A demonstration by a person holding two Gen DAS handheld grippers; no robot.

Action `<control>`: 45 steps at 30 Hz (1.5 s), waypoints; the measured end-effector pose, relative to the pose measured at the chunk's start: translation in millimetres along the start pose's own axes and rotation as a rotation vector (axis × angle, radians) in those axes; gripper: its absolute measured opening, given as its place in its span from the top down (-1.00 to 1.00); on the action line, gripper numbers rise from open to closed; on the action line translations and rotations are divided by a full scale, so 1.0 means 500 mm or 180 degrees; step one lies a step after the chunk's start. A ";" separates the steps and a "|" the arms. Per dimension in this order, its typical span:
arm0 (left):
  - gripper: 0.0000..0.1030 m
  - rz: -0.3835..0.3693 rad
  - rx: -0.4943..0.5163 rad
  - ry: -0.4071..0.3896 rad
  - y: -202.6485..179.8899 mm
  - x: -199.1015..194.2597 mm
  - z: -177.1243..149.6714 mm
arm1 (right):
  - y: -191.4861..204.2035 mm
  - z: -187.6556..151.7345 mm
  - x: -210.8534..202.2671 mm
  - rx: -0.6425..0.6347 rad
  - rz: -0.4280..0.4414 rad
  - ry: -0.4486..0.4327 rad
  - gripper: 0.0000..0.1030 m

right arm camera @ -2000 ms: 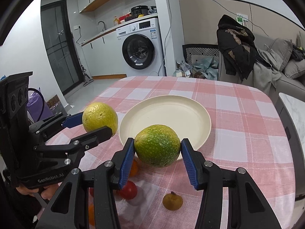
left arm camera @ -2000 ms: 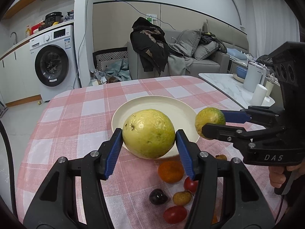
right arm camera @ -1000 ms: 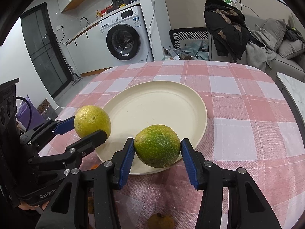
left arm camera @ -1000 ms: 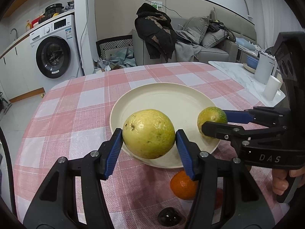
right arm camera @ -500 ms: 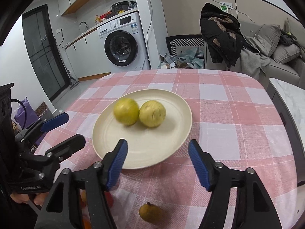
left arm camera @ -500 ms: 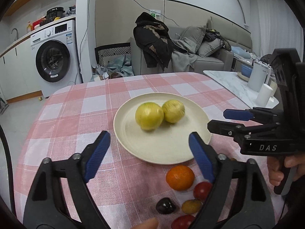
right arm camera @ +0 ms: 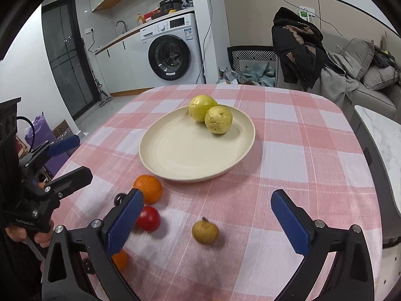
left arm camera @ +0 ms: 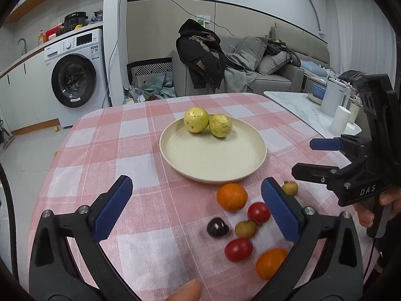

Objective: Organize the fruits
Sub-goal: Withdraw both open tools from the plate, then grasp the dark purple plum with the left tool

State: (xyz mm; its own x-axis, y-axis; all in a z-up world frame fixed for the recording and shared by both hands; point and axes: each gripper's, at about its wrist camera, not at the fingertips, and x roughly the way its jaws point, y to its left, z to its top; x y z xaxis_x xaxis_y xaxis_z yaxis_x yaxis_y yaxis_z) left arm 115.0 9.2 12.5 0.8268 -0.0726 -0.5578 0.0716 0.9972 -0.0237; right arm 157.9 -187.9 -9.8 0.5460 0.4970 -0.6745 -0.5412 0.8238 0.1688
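Through the left wrist camera my left tongs [left arm camera: 195, 208] have just been opening and gape wide, nothing between them; the two yellow fruits [left arm camera: 207, 123] sit touching on the plate [left arm camera: 213, 165] well ahead. The orange [left arm camera: 231, 197] lies just inside the right-hand pad (easiest next pick).

Through the right wrist camera, the right tongs [right arm camera: 211, 219] have likewise spread, bare; I'd centre them on the small brown fruit [right arm camera: 205, 232] between the pads before squeezing.

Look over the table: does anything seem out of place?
Only two yellow-green fruits sit on the plate. The oranges, tomatoes, dark fruit and small brownish fruits lie loose on the tablecloth.
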 end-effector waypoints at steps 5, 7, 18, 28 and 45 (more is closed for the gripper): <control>-0.99 -0.0040 -0.0020 -0.0050 -0.010 -0.047 -0.024 | 0.012 -0.028 -0.018 -0.0001 0.0050 0.0013 -1.00; -0.99 -0.0038 -0.0025 -0.0051 -0.014 -0.063 -0.035 | 0.020 -0.041 -0.022 -0.0008 0.0107 0.0069 -1.00; -0.99 -0.0010 -0.0019 0.0066 -0.025 -0.108 -0.091 | 0.062 -0.085 -0.047 -0.0166 0.0154 0.0079 -1.00; -0.99 -0.0076 0.0039 0.0320 -0.036 -0.100 -0.147 | 0.090 -0.120 -0.051 -0.0264 0.0314 0.0260 -1.00; -0.99 -0.0263 0.0424 0.0687 -0.088 -0.085 -0.193 | 0.120 -0.135 -0.054 -0.0385 0.0562 0.0303 -0.74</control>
State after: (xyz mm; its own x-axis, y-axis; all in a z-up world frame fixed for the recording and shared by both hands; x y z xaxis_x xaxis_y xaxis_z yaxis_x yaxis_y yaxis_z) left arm 22.8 -29.5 -42.5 0.6780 -0.1333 -0.7229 0.2184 0.9755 0.0250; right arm 67.7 -170.3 -30.0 0.3763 0.5979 -0.7078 -0.6989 0.6847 0.2068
